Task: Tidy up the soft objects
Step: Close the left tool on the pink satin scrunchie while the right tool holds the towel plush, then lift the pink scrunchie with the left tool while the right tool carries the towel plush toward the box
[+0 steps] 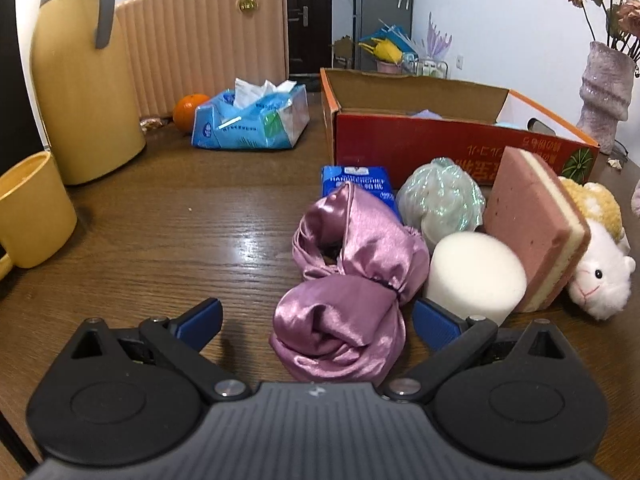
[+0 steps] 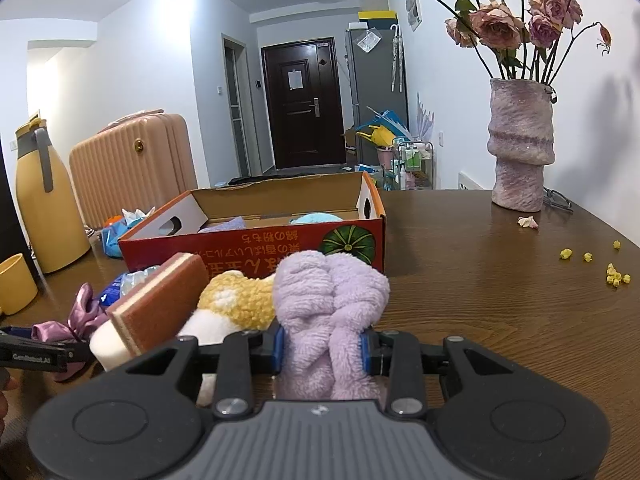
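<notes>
My left gripper [image 1: 318,320] stands open around the near end of a shiny purple satin bundle [image 1: 348,276] on the wooden table; its blue pads do not touch the cloth. Beside the bundle lie a white foam cylinder [image 1: 478,276], a pink-and-cream sponge [image 1: 536,224], a green mesh puff [image 1: 440,196], a blue tissue pack [image 1: 356,180] and a white-and-yellow plush lamb [image 1: 600,272]. My right gripper [image 2: 322,350] is shut on a lilac fluffy towel roll [image 2: 332,300], in front of the red cardboard box [image 2: 256,242]. The box holds soft items, partly hidden.
A yellow jug [image 1: 80,80], a yellow mug [image 1: 32,208], an orange [image 1: 190,110] and a blue tissue bag [image 1: 252,120] stand at the left. A pink vase [image 2: 520,148] with dried roses is at the back right, with yellow crumbs [image 2: 614,276] near it.
</notes>
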The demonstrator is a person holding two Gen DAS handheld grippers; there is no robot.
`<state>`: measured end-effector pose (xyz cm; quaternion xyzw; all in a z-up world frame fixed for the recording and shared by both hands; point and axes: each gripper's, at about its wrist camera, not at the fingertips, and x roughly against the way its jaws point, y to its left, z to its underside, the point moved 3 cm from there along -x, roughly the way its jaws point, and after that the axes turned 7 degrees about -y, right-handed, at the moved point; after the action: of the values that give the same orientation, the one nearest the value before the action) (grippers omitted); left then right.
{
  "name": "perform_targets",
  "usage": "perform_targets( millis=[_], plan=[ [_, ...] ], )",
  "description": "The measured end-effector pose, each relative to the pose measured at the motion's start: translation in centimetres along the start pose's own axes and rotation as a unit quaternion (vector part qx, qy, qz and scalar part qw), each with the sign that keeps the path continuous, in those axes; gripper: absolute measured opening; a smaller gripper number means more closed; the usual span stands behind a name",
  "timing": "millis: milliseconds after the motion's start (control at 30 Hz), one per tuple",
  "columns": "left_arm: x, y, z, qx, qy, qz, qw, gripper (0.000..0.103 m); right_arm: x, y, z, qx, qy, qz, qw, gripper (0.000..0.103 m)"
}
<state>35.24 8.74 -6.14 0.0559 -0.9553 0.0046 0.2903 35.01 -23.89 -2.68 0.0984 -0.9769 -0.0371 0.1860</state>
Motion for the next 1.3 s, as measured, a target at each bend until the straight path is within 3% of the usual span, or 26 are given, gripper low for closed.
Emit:
perform_targets(
  millis=[167, 367, 433, 533, 833, 1300],
  plan=[
    [-0.8, 0.0, 0.2, -0.001, 0.017, 0.008, 0.9998, 0.098, -0.1, 0.0, 0.0, 0.001, 0.0, 0.001, 1.0, 0.032],
    [-0.5, -0.4, 0.2, -0.005, 0.006, 0.019, 0.9998, 0.072, -0.1, 0.0, 0.1, 0.002, 0.0, 0.001, 1.0, 0.033],
    [-0.3, -0.6, 0.1, -0.008, 0.002, 0.024, 0.9997, 0.058, -0.2, 0.0, 0.1, 0.003, 0.0, 0.002, 1.0, 0.033],
    [0.0, -0.9, 0.1, -0.011, -0.004, 0.035, 0.9993, 0.049, -0.2, 0.1, 0.2, 0.005, 0.001, 0.002, 1.0, 0.033],
    [0.4, -0.7, -0.1, -0.005, -0.015, 0.04, 0.9991, 0.043, 0.0, 0.3, 0.2, 0.012, -0.005, 0.005, 1.0, 0.033],
    [3.1, 0.2, -1.4, 0.018, -0.081, 0.014, 0.9965, 0.042, 1.0, 0.7, -0.4, 0.019, -0.042, 0.001, 0.999, 0.033]
  ],
)
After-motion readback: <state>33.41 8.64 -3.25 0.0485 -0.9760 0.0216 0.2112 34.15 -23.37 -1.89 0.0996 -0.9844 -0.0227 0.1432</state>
